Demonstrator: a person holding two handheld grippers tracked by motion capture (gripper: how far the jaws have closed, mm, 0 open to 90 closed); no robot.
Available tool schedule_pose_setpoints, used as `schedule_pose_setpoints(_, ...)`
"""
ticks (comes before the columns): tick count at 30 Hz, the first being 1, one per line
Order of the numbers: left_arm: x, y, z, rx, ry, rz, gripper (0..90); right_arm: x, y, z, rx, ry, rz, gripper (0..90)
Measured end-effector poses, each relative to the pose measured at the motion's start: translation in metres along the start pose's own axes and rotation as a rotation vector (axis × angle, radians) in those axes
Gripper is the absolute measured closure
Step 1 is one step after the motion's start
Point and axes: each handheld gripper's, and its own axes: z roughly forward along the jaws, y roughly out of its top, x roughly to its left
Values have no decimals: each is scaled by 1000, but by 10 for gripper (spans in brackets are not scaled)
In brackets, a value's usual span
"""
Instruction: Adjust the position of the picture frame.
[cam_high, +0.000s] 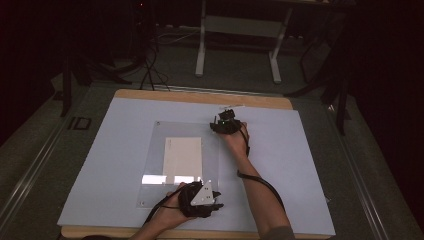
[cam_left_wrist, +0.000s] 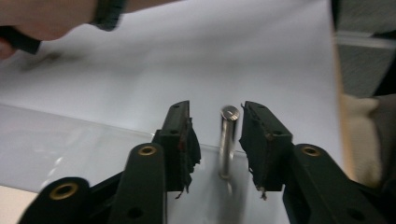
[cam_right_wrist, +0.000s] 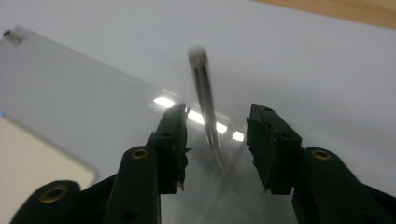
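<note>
A clear acrylic plate (cam_high: 157, 150) lies on a pale mat, with a white card (cam_high: 182, 157) under its middle. At the plate's near right corner my left gripper (cam_high: 218, 205) (cam_left_wrist: 215, 112) is open, its jaws on either side of an upright metal pin (cam_left_wrist: 229, 140); the pin stands close to the right-hand pad, with a gap to the other. At the far right corner my right gripper (cam_high: 227, 112) (cam_right_wrist: 219, 109) is open around a second metal pin (cam_right_wrist: 201, 84), which looks blurred and leans; neither pad touches it.
The pale mat (cam_high: 115, 150) covers a wooden table (cam_high: 200, 96). Another small pin (cam_right_wrist: 11, 36) stands at the plate's far left corner. The person's right forearm (cam_left_wrist: 46, 18) crosses over the mat. A desk frame (cam_high: 237, 25) stands on the floor beyond.
</note>
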Motion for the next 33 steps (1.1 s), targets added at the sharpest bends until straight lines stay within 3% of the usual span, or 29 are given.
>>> schedule_pose_setpoints(2,1,0,-4,-34,-42,-17,607,-2,-9,-7,-11,0,-3,566)
schedule_pose_setpoints(5,4,2,-8,-66,-53,-33,590,-4,-23,-18,-15,16,-20,565)
schedule_pose_setpoints(9,14,0,-13,-81,-70,-95,591,-9,-37,-35,-9,103,-5,564)
schedule_pose_setpoints(12,22,-3,-17,-86,-52,-119,591,-10,-48,-50,7,105,-63,549)
schedule_pose_setpoints(13,25,-3,-17,-87,-66,-133,567,-11,-52,-56,11,103,-74,545)
schedule_pose_setpoints(22,27,-4,-20,-109,-87,-151,551,-15,-75,-96,2,128,-129,528)
schedule_pose_setpoints(27,37,-9,-31,-158,-112,-201,561,-6,-92,-112,8,134,-173,538)
schedule_pose_setpoints(29,41,-12,-34,-164,-86,-216,561,0,-100,-116,18,125,-220,538)
schedule_pose_setpoints(33,49,-17,-37,-161,-31,-247,564,9,-116,-122,34,138,-257,524)
